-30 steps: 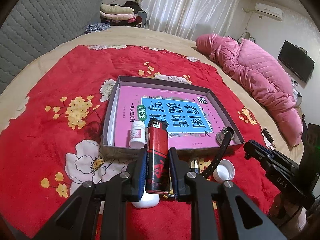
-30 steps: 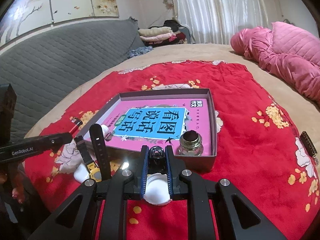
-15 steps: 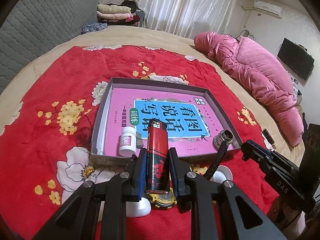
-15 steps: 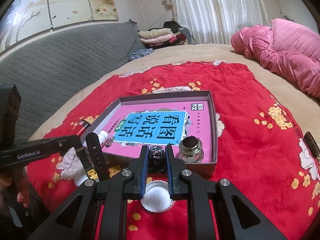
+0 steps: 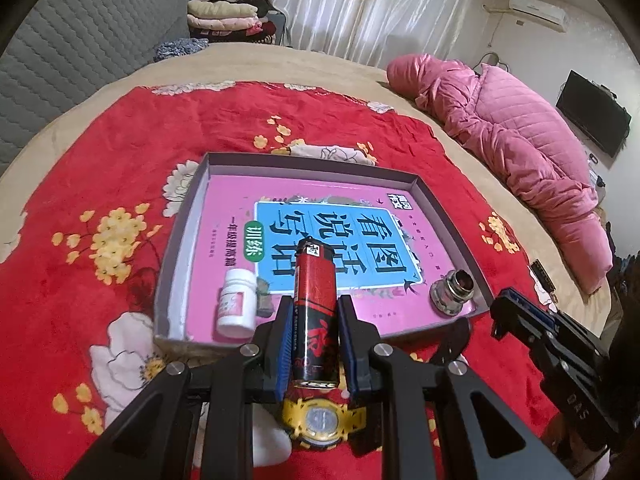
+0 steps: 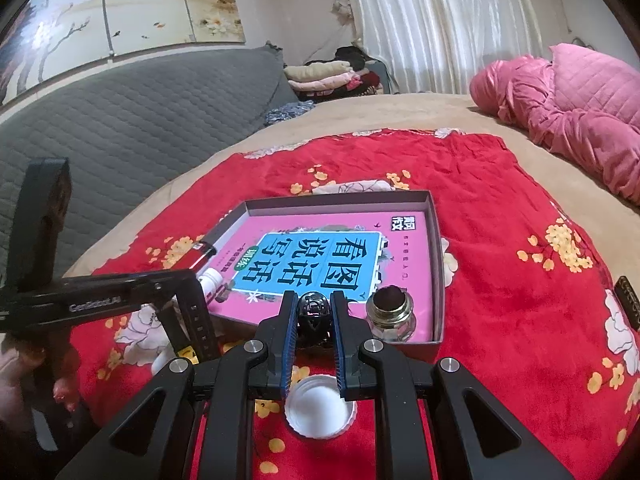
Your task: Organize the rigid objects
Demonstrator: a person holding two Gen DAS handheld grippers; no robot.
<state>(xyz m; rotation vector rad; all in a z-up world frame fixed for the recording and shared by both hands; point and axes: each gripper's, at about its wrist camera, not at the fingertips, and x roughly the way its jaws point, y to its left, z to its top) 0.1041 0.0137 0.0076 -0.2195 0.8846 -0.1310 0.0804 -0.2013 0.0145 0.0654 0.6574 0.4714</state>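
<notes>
left gripper: jaws drawn in on a red lighter, blue pads pressing its two long sides; the lighter stands out forward between the fingers, its metal head toward the tray
right gripper: jaws closed tight on a small dark round object with a shiny top; what it is i cannot tell
tray: shallow grey box lid lying on the red cloth, in front of both grippers; the lighter's head hangs over its near edge in the left wrist view
book: pink cover with a blue panel of large characters, lying flat and filling the tray floor
white bottle: small, capped, upright in the tray's near left corner, just left of the lighter
glass jar: squat, open-mouthed, metal-necked, upright in the tray's near right corner
watch: yellow case with a grey face, on the cloth outside the tray, below the left gripper; its black strap rises at the left of the right wrist view
white cap: open side up on the cloth, outside the tray, beneath the right gripper's fingers
red cloth: flowered, spread over a beige bed cover
pink quilted jacket: bundled on the bed, well apart from the tray, to the right
folded clothes: stacked at the far end by the white curtain
person's hand: partly seen at the left edge of the right wrist view, holding the left gripper's handle
</notes>
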